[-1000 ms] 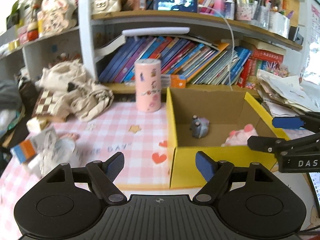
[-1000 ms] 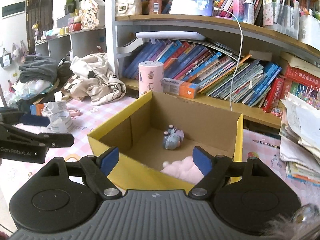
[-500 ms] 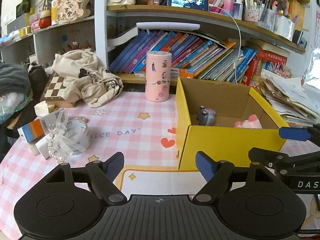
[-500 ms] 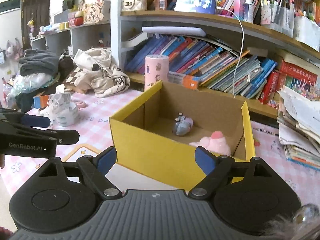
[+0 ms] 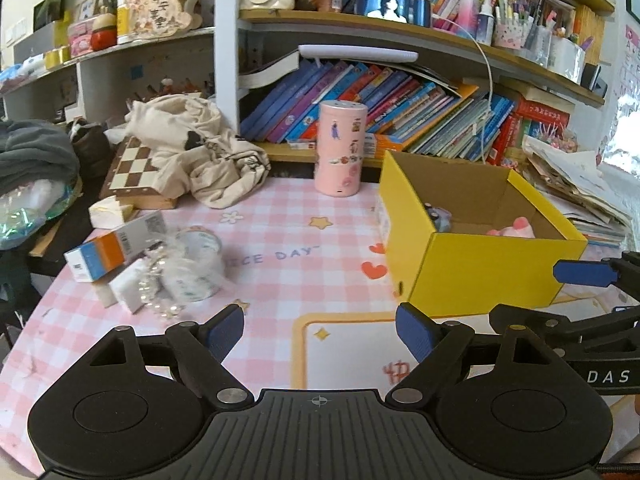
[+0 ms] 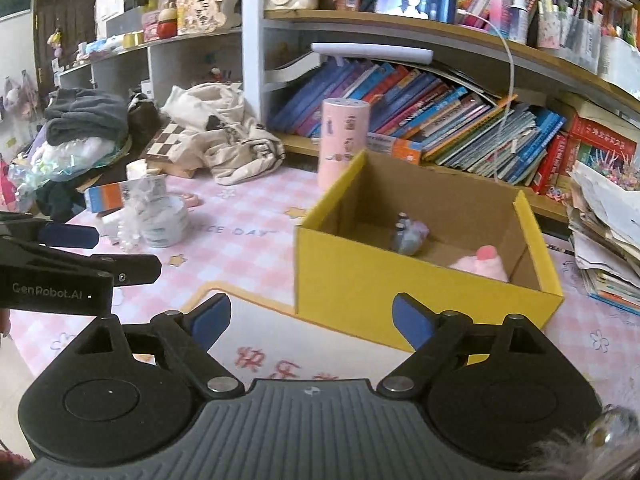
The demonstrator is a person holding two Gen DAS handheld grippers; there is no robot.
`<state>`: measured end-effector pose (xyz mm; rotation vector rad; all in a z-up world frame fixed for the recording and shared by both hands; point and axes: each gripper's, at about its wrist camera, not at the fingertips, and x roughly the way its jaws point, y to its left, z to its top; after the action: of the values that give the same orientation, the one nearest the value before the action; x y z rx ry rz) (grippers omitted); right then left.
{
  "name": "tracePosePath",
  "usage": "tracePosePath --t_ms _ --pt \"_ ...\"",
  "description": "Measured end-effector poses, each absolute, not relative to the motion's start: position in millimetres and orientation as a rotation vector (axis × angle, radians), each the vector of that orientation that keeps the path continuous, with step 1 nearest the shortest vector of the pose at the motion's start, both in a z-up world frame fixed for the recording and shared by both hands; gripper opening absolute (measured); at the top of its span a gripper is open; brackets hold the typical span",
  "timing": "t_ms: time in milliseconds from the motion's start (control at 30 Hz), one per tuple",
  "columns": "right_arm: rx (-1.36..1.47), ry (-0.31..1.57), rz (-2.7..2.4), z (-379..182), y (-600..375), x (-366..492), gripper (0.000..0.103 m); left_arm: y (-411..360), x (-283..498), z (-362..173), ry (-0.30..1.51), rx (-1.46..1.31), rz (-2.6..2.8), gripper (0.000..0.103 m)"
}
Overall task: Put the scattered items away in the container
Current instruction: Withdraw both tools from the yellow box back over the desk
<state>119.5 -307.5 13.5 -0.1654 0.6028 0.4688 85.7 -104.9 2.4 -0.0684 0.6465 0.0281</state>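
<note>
both tools [image 5: 320,332] [image 6: 310,320] empty, opening, yellow box [image 6: 420,304] just ahead

On the pink checked tablecloth [image 5: 280,280] you can read "ICE DAY" in blue letters. The black gripper at the left edge of your right camera, your left gripper [image 6: 72,236], says "GenRobot.AI" in white. The right gripper [image 5: 584,276], seen from your left camera, shows "DAS". The words on the books [image 6: 440,120] are too small to read.
</note>
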Motion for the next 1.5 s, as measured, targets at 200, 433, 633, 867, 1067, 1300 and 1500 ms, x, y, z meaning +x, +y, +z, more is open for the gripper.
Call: tracePosePath --t_ms 200,433,633,867,1067,1300,1500 --pt "-0.160 0.624 0.459 12 -284 108 0.090 -82 76 5 0.634 -0.077 0.025 0.086" --pt "-0.151 0.622 0.435 13 -264 98 0.092 -59 67 6 0.622 -0.071 0.011 0.086" --pt "-0.148 0.613 0.434 14 -244 91 0.093 -40 59 8 0.611 -0.066 0.013 0.086" --pt "-0.147 0.621 0.454 11 -217 85 0.093 -15 49 8 0.610 -0.061 0.024 0.086" --pt "-0.153 0.645 0.476 6 -193 80 0.094 6 41 3 0.636 -0.067 0.033 0.086" --pt "-0.156 0.699 0.494 0 -169 80 0.094 31 32 -8 0.698 -0.099 0.059 0.086" --pt "-0.201 0.717 0.526 0 -149 74 0.094 47 24 -8 0.685 -0.134 0.082 0.088"
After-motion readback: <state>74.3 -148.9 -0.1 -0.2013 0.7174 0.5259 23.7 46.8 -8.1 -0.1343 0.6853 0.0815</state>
